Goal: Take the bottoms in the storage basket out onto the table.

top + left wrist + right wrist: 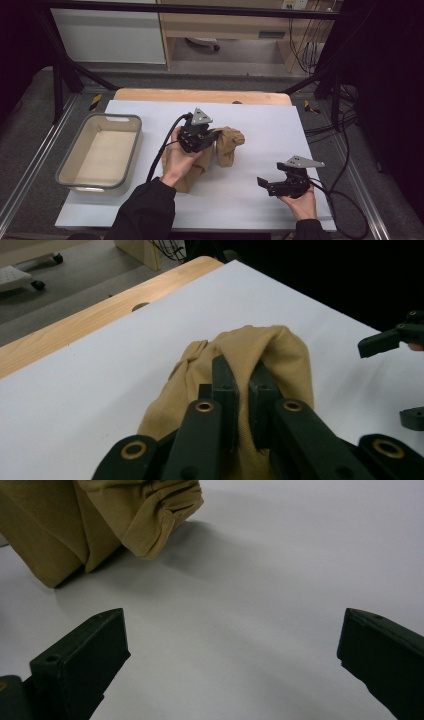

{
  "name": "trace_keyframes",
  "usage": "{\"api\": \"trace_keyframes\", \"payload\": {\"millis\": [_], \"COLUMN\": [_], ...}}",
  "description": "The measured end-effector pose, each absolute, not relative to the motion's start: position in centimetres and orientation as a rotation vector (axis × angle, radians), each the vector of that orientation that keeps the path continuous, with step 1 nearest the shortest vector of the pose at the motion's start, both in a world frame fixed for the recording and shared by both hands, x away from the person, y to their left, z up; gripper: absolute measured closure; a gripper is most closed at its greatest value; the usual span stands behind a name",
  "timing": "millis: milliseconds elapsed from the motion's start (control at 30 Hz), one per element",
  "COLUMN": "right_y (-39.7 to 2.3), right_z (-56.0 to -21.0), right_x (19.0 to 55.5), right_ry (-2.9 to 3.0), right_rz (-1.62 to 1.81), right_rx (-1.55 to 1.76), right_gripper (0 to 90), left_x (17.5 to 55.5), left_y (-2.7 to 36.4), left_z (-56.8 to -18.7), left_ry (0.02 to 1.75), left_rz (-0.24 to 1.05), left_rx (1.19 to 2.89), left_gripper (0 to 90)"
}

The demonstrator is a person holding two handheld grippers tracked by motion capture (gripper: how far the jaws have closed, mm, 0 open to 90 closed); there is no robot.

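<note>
A white sheet [260,120] covers the table [200,95], whose wooden edge shows along the far side. On the left part of the sheet stands a grey bin [75,155], rectangular and open on top, with pale inner walls.

Near the middle of the sheet lies a tan cloth [227,145], bunched and folded over itself; one part humps up toward the far right, another trails back toward the person under the left hand [175,162]. In the right gripper view the cloth [100,515] sits at the upper left, its gathered hem resting on the sheet [280,570] and throwing a soft shadow.

The left gripper [212,136] is clenched on the cloth: in the left gripper view its jaws stand close together with a fold of the cloth [260,352] pinched between them, and the fabric drapes down both sides. Whether that fold is lifted clear of the sheet [100,375] or only tented up is hard to tell from here.

The right gripper [265,185] rests low on the sheet, well apart from the cloth, at the near right. Its jaws are spread wide with bare sheet between them, gripping nothing. The right hand [300,202] holds it from behind.
</note>
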State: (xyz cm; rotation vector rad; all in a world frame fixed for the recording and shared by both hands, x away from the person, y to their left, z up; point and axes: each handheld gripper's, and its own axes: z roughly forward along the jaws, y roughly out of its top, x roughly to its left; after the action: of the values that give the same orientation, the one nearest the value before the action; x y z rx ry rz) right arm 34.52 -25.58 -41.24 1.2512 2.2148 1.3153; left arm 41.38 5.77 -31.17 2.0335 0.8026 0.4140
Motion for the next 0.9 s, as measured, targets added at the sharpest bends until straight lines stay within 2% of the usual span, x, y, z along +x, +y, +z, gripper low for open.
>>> {"api": "trace_keyframes", "payload": {"millis": [900], "right_y": [-25.5], "right_z": [-41.3], "right_x": [34.5], "right_ry": [2.212], "right_rz": [1.312], "right_rx": [1.248], "right_gripper": [0.6], "left_x": [41.0], "left_y": [5.8], "left_z": [-34.2], "left_ry": [0.807], "left_rz": [0.389], "left_rx": [2.087], "left_gripper": [84.1]}}
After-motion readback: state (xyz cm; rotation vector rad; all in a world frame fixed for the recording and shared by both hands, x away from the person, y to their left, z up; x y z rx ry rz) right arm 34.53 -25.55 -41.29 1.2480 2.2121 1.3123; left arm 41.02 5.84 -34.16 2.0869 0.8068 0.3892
